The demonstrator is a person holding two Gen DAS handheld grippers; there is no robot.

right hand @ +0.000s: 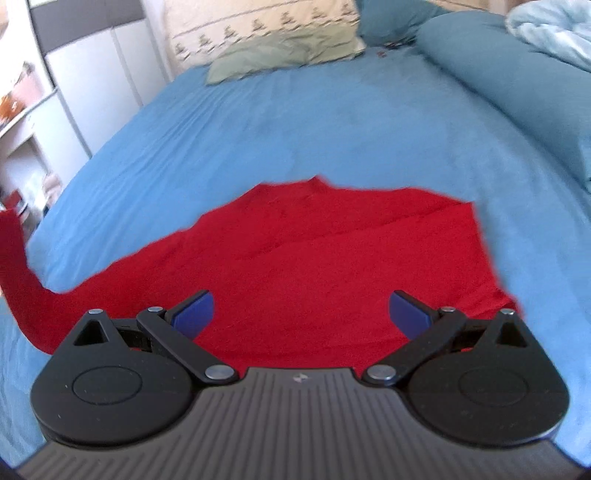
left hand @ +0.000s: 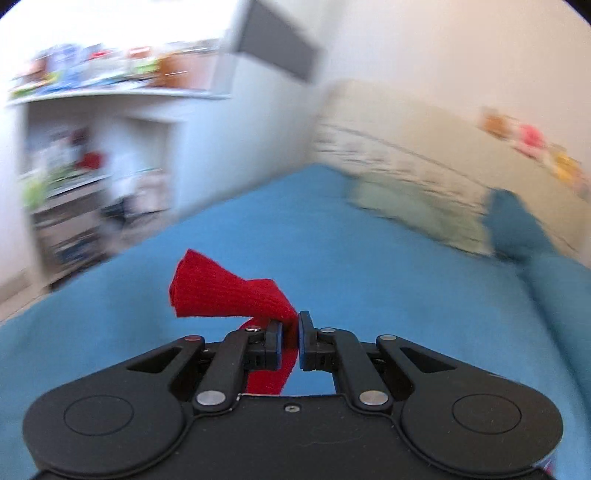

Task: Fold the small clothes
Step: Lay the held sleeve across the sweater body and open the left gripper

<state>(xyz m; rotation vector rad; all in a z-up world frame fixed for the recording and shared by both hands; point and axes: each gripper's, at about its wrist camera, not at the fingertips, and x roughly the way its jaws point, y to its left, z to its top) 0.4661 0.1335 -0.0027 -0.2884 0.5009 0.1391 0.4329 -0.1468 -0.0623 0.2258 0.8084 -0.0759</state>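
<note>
A red knit garment lies spread on the blue bed sheet. One long part of it rises off the bed at the left edge of the right wrist view. My left gripper is shut on a corner of the red garment and holds it above the sheet; the cloth flops over to the left of the fingers. My right gripper is open and empty, just above the near part of the garment.
A beige patterned pillow and a green cloth lie at the head of the bed. A rolled teal duvet runs along the right side. White shelves with clutter stand left of the bed.
</note>
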